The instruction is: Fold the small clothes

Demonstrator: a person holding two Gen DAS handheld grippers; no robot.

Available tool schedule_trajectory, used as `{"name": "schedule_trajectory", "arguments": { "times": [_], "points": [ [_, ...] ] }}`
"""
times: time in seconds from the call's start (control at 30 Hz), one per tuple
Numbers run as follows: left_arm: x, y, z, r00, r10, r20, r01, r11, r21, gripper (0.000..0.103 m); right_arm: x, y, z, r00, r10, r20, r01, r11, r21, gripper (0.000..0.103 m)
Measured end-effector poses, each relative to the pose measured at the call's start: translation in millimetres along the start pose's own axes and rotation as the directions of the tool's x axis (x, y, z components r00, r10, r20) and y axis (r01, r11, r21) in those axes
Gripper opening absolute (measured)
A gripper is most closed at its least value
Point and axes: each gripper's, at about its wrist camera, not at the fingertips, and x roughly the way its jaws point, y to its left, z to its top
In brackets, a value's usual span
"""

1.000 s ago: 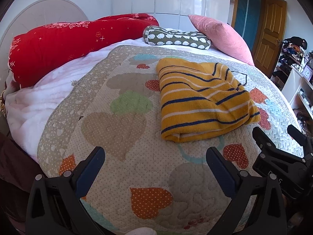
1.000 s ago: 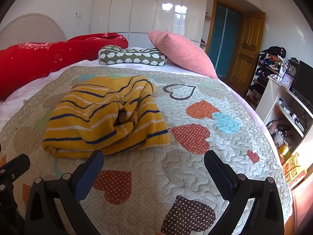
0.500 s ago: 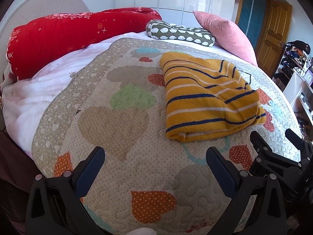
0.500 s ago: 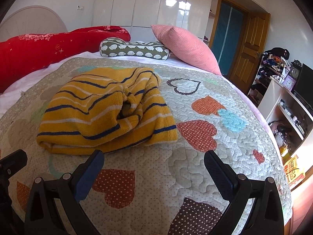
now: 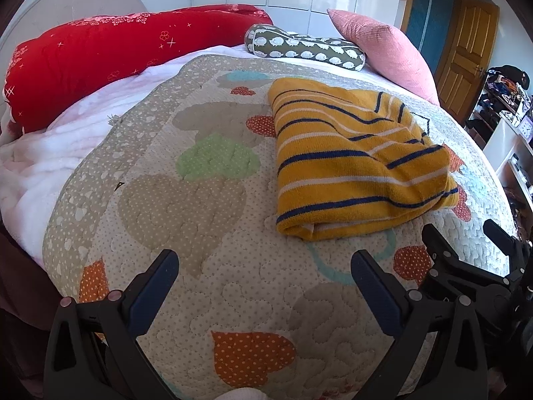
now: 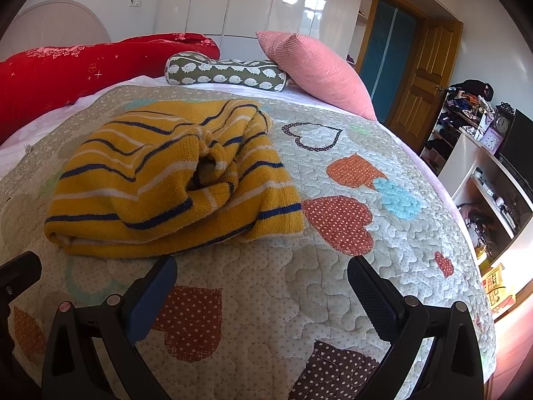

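Folded yellow striped sweater (image 5: pixel 356 163) lies mid-frame on a heart-patterned quilt (image 5: pixel 186 206); left gripper (image 5: pixel 265 266) and right gripper (image 6: pixel 261 271), fingers apart, hover at bottom.

A bed (image 5: pixel 83 153) under a heart-patterned quilt (image 5: pixel 206 206) carries a folded striped sweater (image 5: pixel 349 166) at 1 o'clock, pillows (image 5: pixel 379 43) at 12.

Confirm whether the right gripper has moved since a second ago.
Yes. The right gripper moved forward, toward the striped sweater, which now fills more of its view.
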Motion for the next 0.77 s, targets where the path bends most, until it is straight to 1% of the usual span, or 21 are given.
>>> {"name": "schedule_trajectory", "arguments": {
  "times": [0.23,0.47,0.53,0.63,0.77],
  "points": [
    [5,-4,0,1.0,-0.003,-0.009,0.003,1.0,0.007,0.103,6,1,0,1.0,0.014,-0.012,-0.014,1.0,-0.003,0.103],
    [6,-4,-1,1.0,-0.013,-0.021,0.013,1.0,-0.001,0.103,0,2,1,0.999,0.0,0.039,0.0,1.0,-0.009,0.103],
    [4,-2,-2,0.999,-0.027,-0.024,0.027,1.0,-0.01,0.103,-3,2,2,0.999,0.011,0.044,-0.01,1.0,-0.006,0.103],
    [1,-2,-4,0.999,-0.03,-0.041,0.029,0.999,-0.018,0.103,-6,2,3,0.999,0.035,0.035,-0.034,0.999,-0.007,0.103],
    [-11,-3,-6,1.0,-0.021,-0.023,0.021,1.0,-0.018,0.103,-12,7,2,0.998,0.065,0.015,-0.065,0.998,-0.027,0.103]
  ]
}}
